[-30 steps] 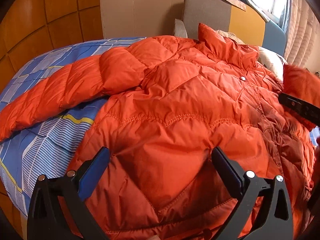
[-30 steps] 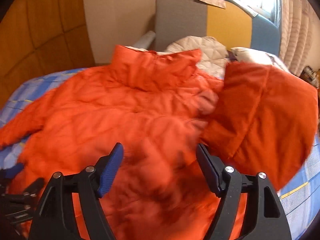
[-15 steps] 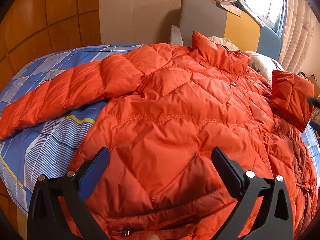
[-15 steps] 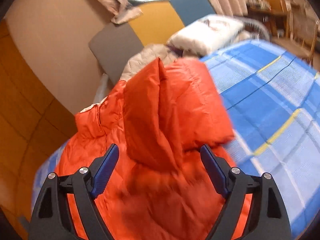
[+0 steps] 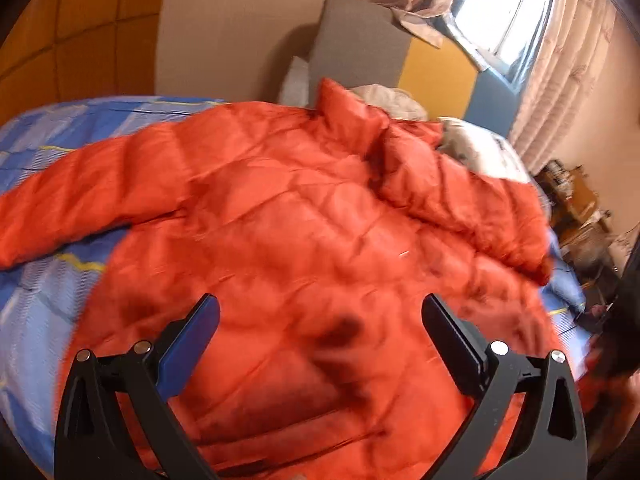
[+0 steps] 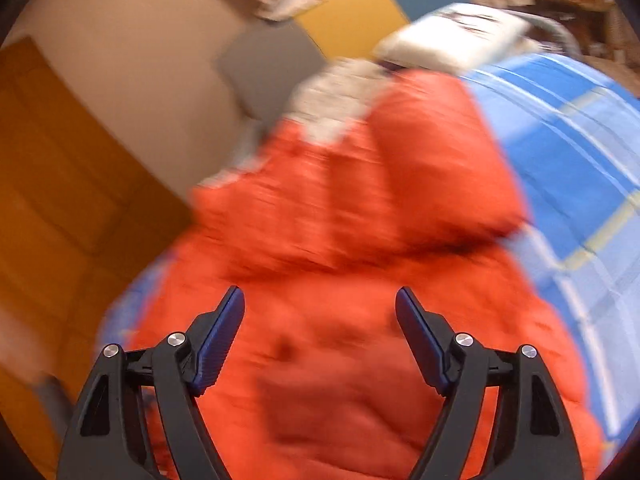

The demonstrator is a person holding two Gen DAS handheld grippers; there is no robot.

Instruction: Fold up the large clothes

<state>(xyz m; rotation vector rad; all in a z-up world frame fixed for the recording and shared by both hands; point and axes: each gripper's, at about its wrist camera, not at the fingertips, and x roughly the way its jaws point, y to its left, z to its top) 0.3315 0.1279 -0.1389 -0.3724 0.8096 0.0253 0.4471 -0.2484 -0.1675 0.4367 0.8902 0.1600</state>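
An orange quilted down jacket (image 5: 304, 232) lies spread front-up on a bed with a blue striped sheet (image 5: 36, 280). Its left sleeve (image 5: 80, 200) stretches out to the left. Its right sleeve (image 5: 472, 204) lies folded across the chest on the right. My left gripper (image 5: 320, 316) is open and empty above the jacket's lower body. The right wrist view is blurred; there the jacket (image 6: 360, 340) fills the centre with the folded sleeve (image 6: 440, 168) beyond. My right gripper (image 6: 320, 308) is open and empty above it.
A grey, yellow and blue headboard (image 5: 360, 48) stands behind the bed with pale pillows (image 5: 480, 148) against it. Curtains and a window (image 5: 512, 20) are at the right. Wooden wall panels (image 5: 72, 40) are at the left. Cluttered furniture (image 5: 576, 200) stands past the bed's right side.
The right sleeve, lifted a second ago, now lies across the jacket's chest. My right gripper has swung back over the jacket body. My left gripper has turned rightward; both views are motion-blurred.
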